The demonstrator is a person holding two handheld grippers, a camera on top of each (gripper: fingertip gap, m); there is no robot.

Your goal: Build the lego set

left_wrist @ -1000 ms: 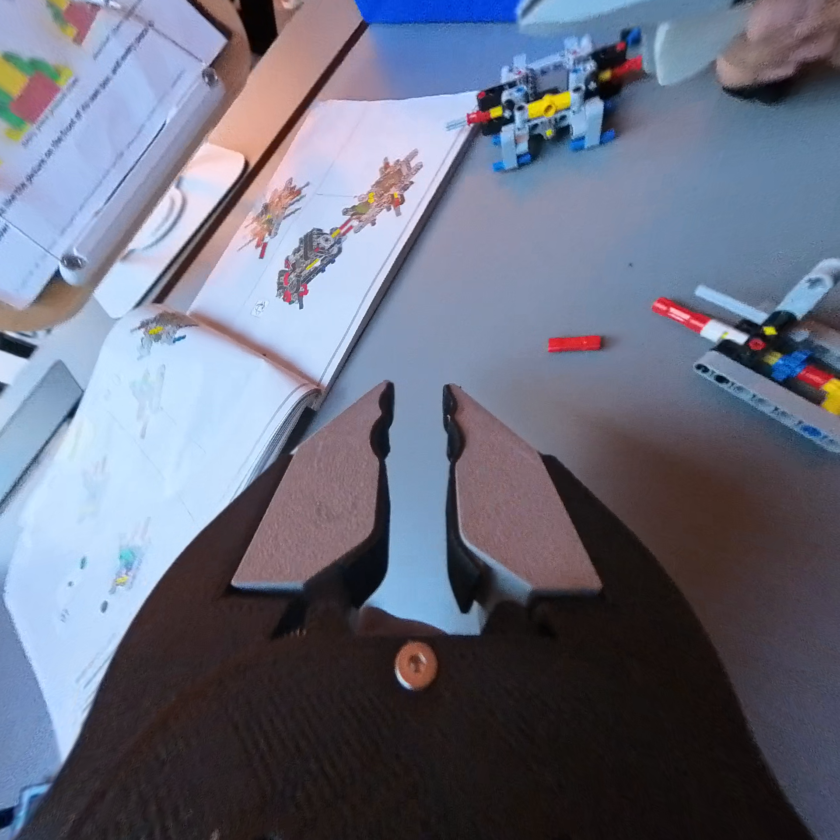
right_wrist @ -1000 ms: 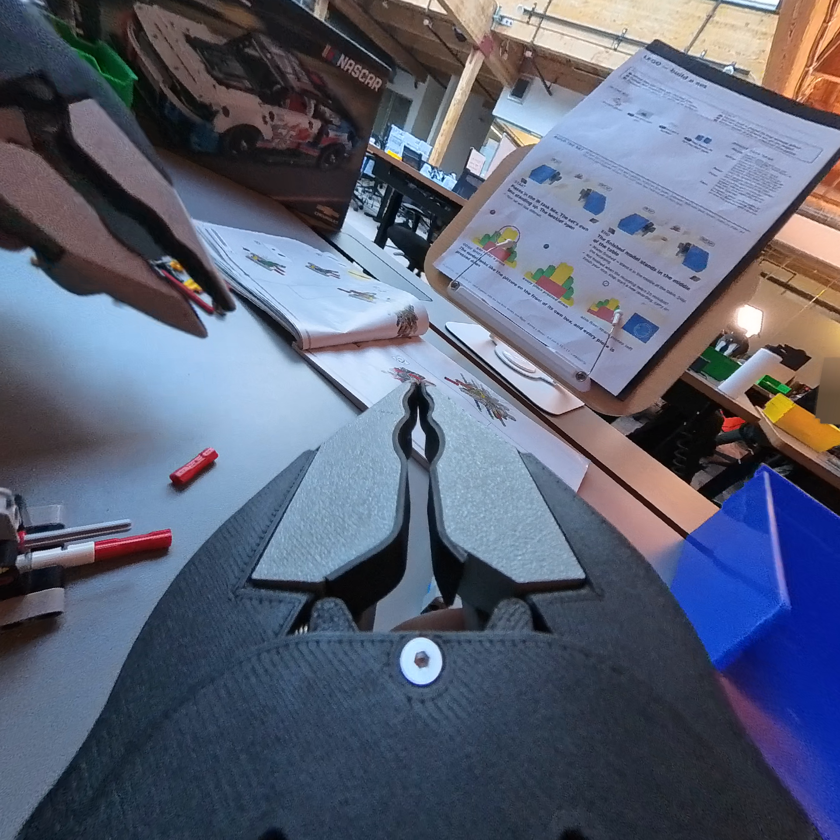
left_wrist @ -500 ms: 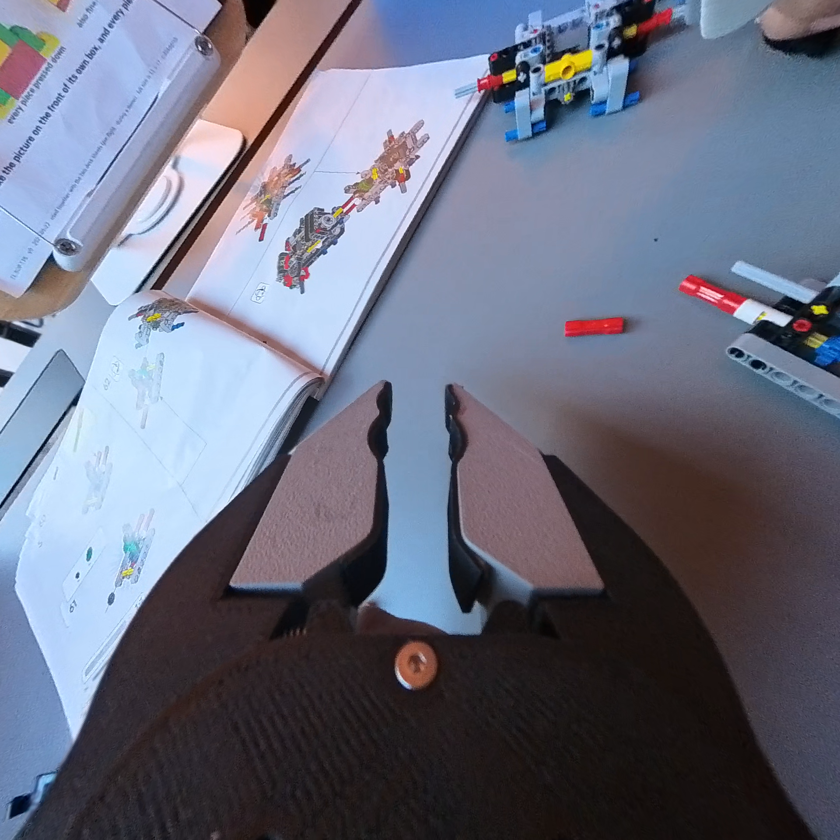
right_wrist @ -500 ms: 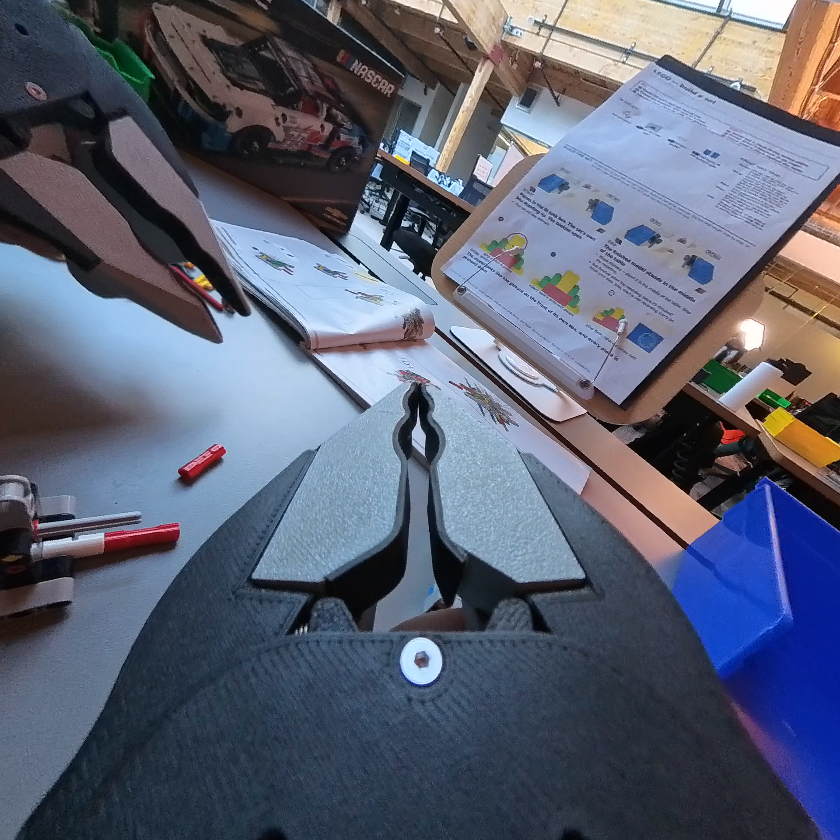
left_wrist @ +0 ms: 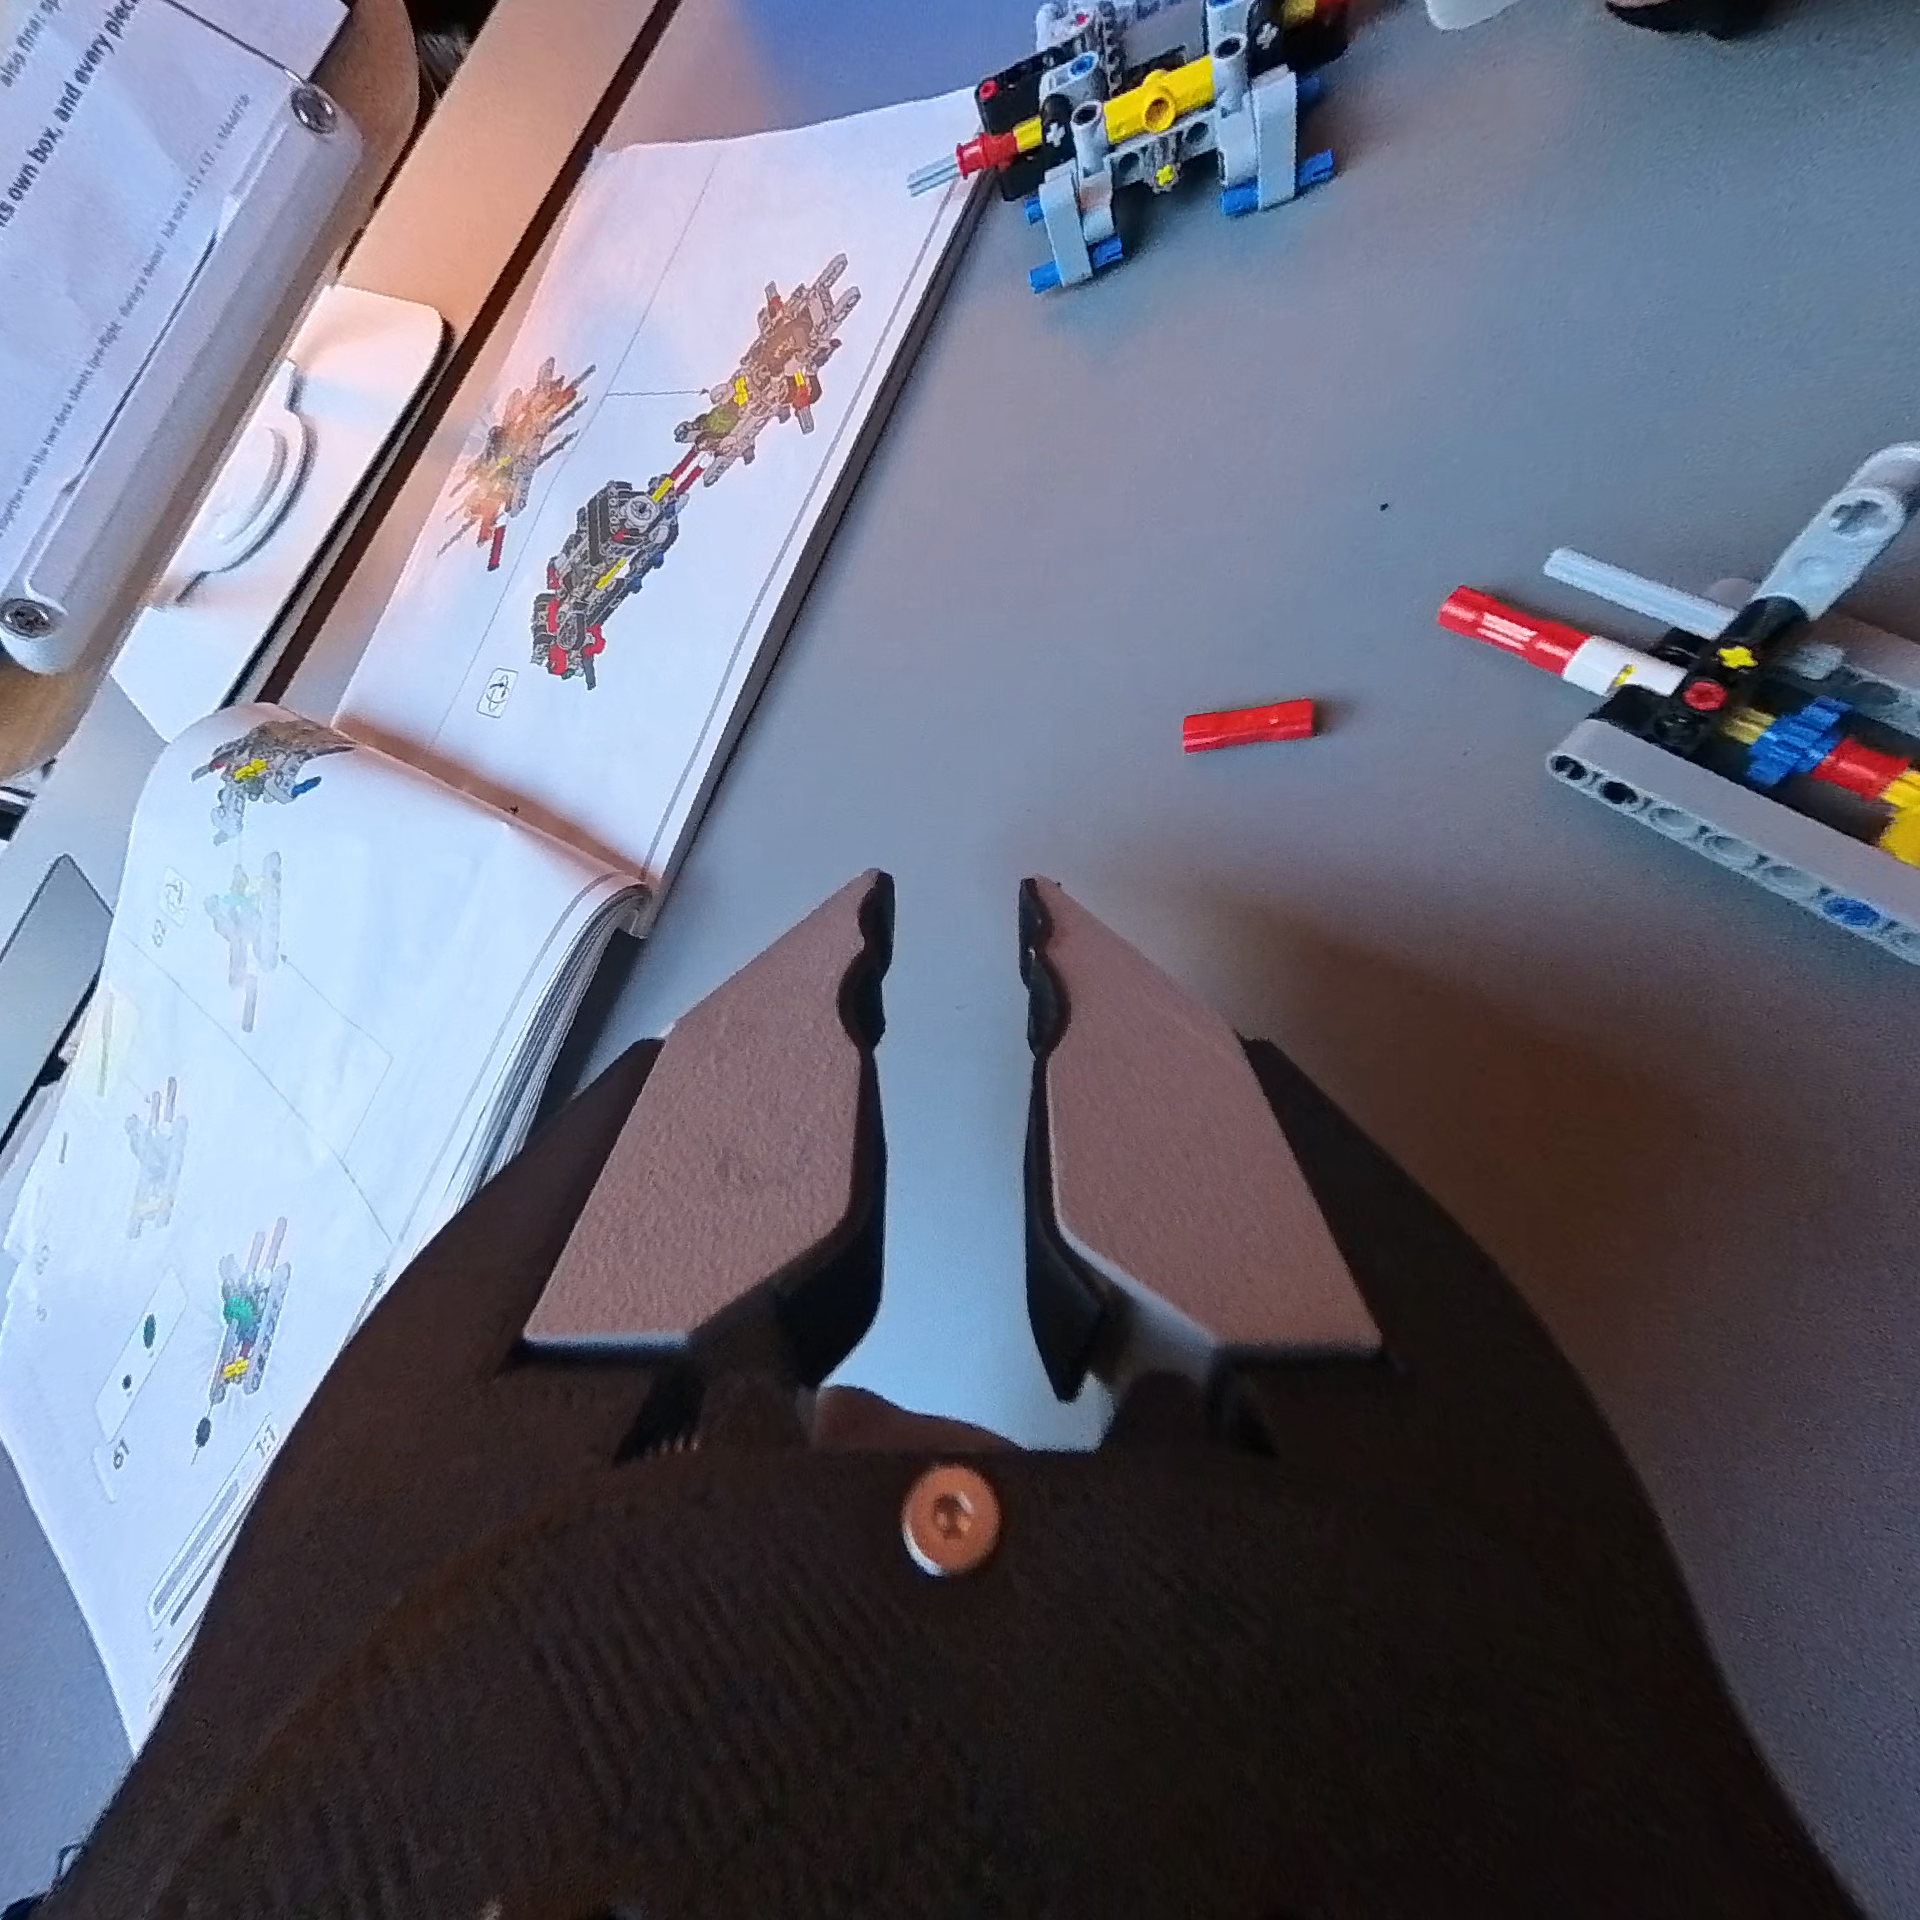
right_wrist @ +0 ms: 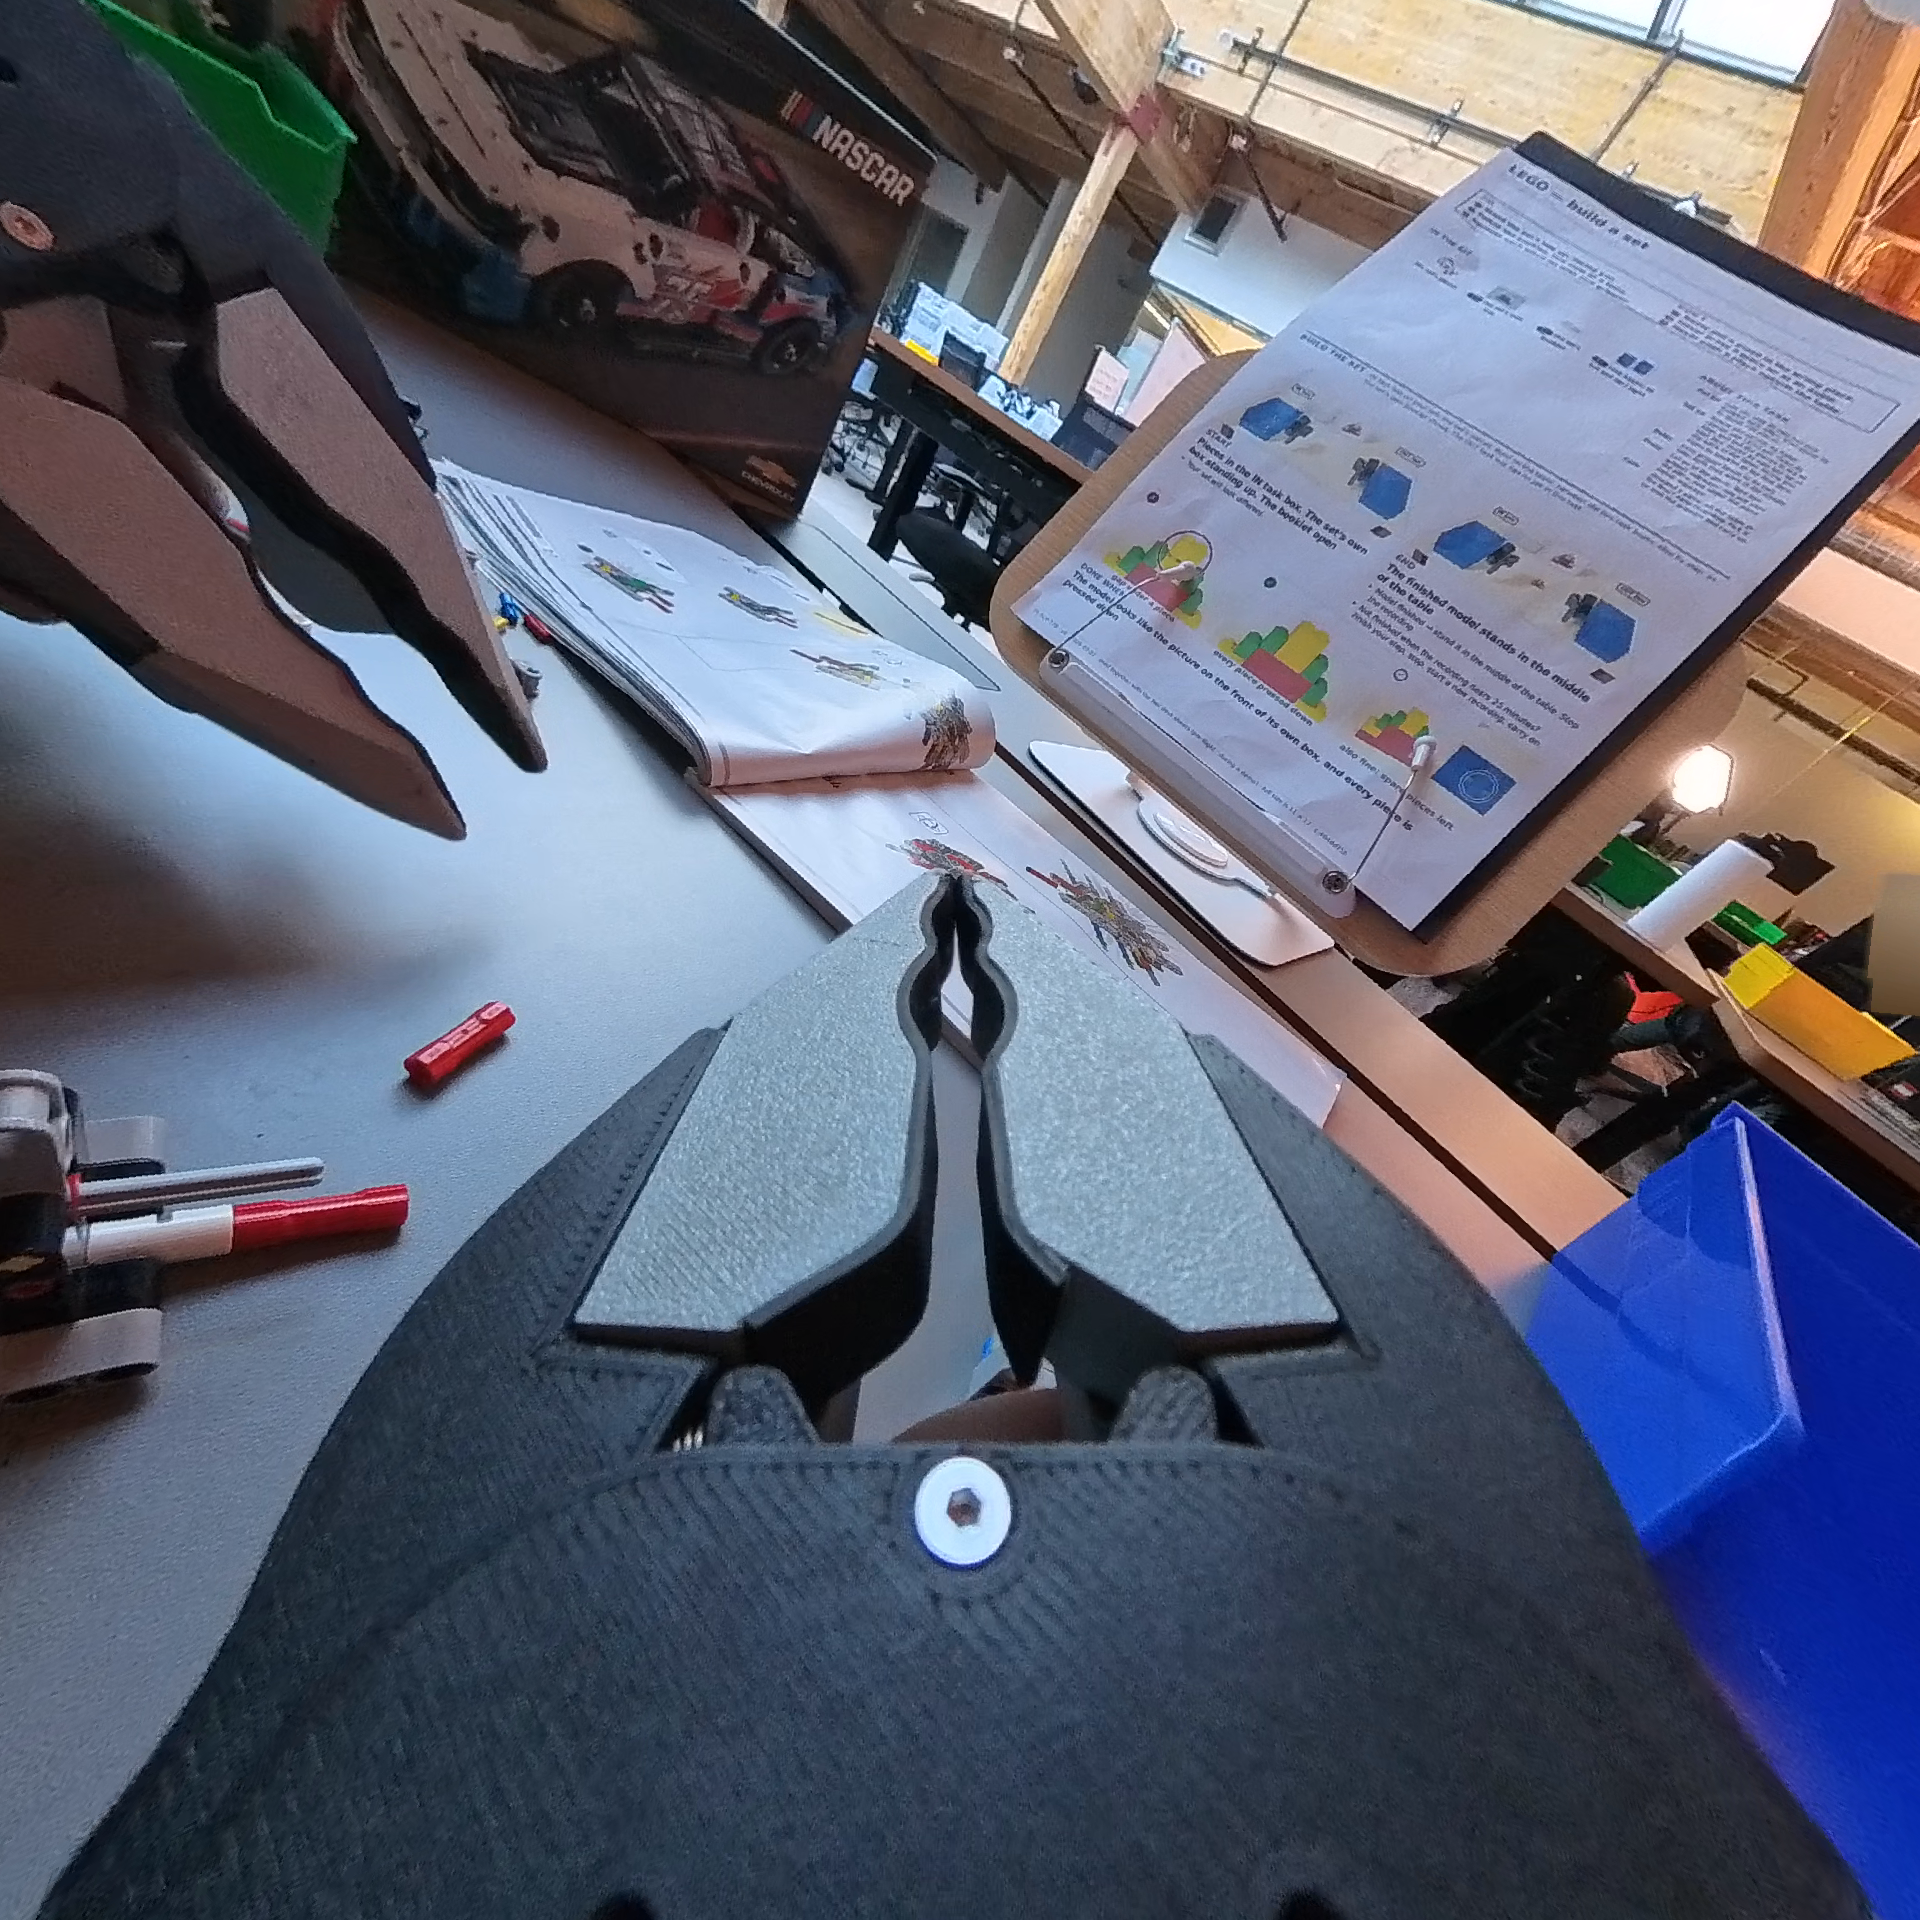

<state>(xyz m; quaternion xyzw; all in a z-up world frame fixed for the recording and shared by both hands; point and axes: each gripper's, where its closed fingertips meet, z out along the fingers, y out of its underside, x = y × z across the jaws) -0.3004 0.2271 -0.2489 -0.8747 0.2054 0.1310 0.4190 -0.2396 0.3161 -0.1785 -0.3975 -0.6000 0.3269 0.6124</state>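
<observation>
My left gripper (left_wrist: 956, 896) is open and empty, hovering above the grey table (left_wrist: 1195, 436) beside an open instruction booklet (left_wrist: 644, 499). It also shows at the upper left of the right wrist view (right_wrist: 488, 790), open. A small red brick piece (left_wrist: 1247, 723) lies on the table ahead and to its right; it also shows in the right wrist view (right_wrist: 459, 1042). My right gripper (right_wrist: 954, 883) is shut with nothing between its tips, over the booklet's near page (right_wrist: 1091, 925).
A grey, black and yellow brick assembly (left_wrist: 1143, 114) stands at the far edge. A long grey beam assembly with a red-and-white axle (left_wrist: 1745, 727) lies at the right. A tilted instruction board (right_wrist: 1455, 582), a car box (right_wrist: 644, 229) and a blue bin (right_wrist: 1745, 1455) surround the table. The tips of one gripper are about 12 cm away from the tips of the other. To reach the small red brick piece (left_wrist: 1247, 723) in a straight line is about 5 cm for my left fingers, about 11 cm for my right. The right camera catches it too, in the right wrist view (right_wrist: 458, 1040).
My left gripper has drawn back and to the left over the table, and its jaws have opened slightly. The right gripper stays shut and has barely moved.
</observation>
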